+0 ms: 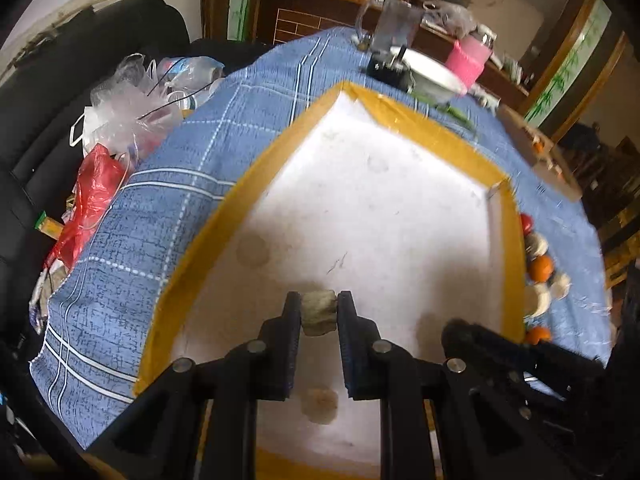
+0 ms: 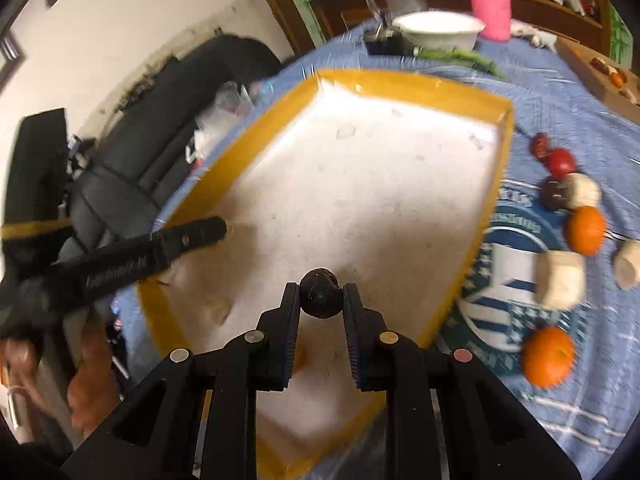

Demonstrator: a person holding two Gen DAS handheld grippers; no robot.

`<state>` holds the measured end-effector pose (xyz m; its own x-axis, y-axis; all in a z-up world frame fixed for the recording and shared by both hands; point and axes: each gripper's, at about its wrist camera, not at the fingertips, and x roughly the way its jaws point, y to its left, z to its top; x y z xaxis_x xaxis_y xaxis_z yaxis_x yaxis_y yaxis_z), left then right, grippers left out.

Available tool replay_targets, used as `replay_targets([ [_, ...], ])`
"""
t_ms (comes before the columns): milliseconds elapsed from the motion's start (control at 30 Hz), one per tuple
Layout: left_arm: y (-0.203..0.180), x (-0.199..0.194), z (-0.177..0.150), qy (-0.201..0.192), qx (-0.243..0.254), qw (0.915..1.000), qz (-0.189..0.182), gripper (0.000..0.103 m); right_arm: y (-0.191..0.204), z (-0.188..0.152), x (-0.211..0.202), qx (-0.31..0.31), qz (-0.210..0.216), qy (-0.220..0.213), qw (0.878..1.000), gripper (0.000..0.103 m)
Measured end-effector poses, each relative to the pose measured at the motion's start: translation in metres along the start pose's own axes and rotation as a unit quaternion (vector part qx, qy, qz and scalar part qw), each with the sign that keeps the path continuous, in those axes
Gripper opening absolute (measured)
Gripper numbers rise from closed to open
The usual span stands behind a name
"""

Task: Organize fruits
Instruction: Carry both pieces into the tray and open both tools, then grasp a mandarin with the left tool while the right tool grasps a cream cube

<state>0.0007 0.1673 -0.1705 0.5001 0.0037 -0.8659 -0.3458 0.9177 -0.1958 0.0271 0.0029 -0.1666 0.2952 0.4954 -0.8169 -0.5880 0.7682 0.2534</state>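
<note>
Blue plaid tablecloth (image 1: 168, 216) is covering the whole table w/ a big white foam tray (image 1: 372, 208), yellow-taped around the rim, sitting on it and filling most of both views. Inside of tray is looking bare apart from some stains.

Left gripper (image 1: 319, 312) is hanging over the near part of the tray, jaws closed down to a narrow gap and pinching a small tan-grey lumpy piece (image 1: 318, 312) btwn the pads. Right gripper (image 2: 321, 298) is likewise hanging over the tray's near end, jaws narrowed and clamping a small dark round fruit (image 2: 321, 297).

Rest of the fruit is lying on the cloth just outside the tray's right edge: two oranges (image 2: 586, 229), pale beige chunks (image 2: 560, 279), a red fruit (image 2: 562, 161) and a dark brown one (image 2: 554, 193), all bunched near each other.

At the far end of the table: white bowl (image 2: 440, 29), pink bottle (image 2: 491, 12), some green veg (image 2: 460, 56) beside the bowl. Plastic bags (image 1: 120, 112) are piling up off the table's left side.
</note>
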Motion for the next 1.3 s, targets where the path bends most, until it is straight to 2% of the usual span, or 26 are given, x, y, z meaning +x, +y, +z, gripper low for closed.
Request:
replay_targets([
  [100, 0.000, 0.009, -0.003, 0.009, 0.007, 0.9998, 0.013, 0.020, 0.006, 0.002, 0.011, -0.016, -0.038, 0.002, 0.999, 0.020],
  [200, -0.001, 0.007, -0.003, 0.005, 0.010, 0.9998, 0.016, 0.020, 0.008, 0.000, 0.012, -0.025, -0.056, -0.001, 0.998, 0.021],
  [267, 0.000, 0.006, -0.002, 0.001, 0.005, 0.9999, 0.012, 0.021, 0.008, -0.001, 0.012, -0.028, -0.055, -0.004, 0.998, 0.021],
  [333, 0.003, 0.007, -0.002, 0.005, -0.004, 1.0000, 0.005, 0.021, 0.004, -0.001, 0.009, -0.022, -0.035, -0.008, 0.999, 0.024],
  [367, 0.004, 0.006, -0.002, 0.006, -0.009, 0.9999, -0.002, 0.021, 0.003, -0.001, 0.007, -0.018, -0.019, -0.008, 1.000, 0.030],
  [433, 0.003, 0.001, -0.004, 0.000, -0.015, 0.9998, -0.013, 0.030, -0.002, -0.001, -0.004, -0.003, 0.018, -0.014, 1.000, 0.033],
  [500, -0.002, -0.009, -0.007, -0.013, -0.011, 0.9998, -0.009, 0.048, -0.005, -0.003, -0.020, 0.006, 0.043, -0.027, 0.999, 0.035],
  [533, -0.006, -0.015, -0.009, -0.021, -0.006, 0.9997, -0.004, 0.051, -0.008, -0.005, -0.030, 0.012, 0.056, -0.035, 0.998, 0.037],
  [600, -0.017, -0.028, -0.013, -0.037, 0.005, 0.9993, 0.002, 0.058, -0.018, -0.012, -0.053, 0.027, 0.069, -0.054, 0.996, 0.049],
  [700, -0.037, -0.049, -0.020, -0.060, 0.021, 0.9980, -0.001, 0.068, -0.036, -0.023, -0.082, 0.047, 0.069, -0.078, 0.993, 0.052],
  [767, -0.057, -0.061, -0.028, -0.065, 0.043, 0.9968, -0.015, 0.069, -0.053, -0.035, -0.102, 0.067, 0.064, -0.095, 0.991, 0.057],
  [867, -0.089, -0.069, -0.039, -0.056, 0.072, 0.9947, -0.049, 0.069, -0.085, -0.048, -0.123, 0.100, 0.049, -0.105, 0.988, 0.057],
  [1033, -0.146, -0.055, -0.053, -0.008, 0.126, 0.9875, -0.094, 0.069, -0.134, -0.055, -0.138, 0.134, -0.019, -0.110, 0.985, 0.058],
  [1133, -0.177, -0.041, -0.059, 0.002, 0.160, 0.9828, -0.093, 0.069, -0.161, -0.053, -0.139, 0.151, -0.029, -0.118, 0.981, 0.058],
  [1233, -0.200, -0.017, -0.062, 0.027, 0.167, 0.9815, -0.089, 0.069, -0.186, -0.046, -0.135, 0.173, -0.013, -0.119, 0.978, 0.058],
  [1300, -0.208, -0.003, -0.064, 0.037, 0.168, 0.9814, -0.085, 0.067, -0.196, -0.037, -0.127, 0.175, -0.018, -0.117, 0.977, 0.058],
])
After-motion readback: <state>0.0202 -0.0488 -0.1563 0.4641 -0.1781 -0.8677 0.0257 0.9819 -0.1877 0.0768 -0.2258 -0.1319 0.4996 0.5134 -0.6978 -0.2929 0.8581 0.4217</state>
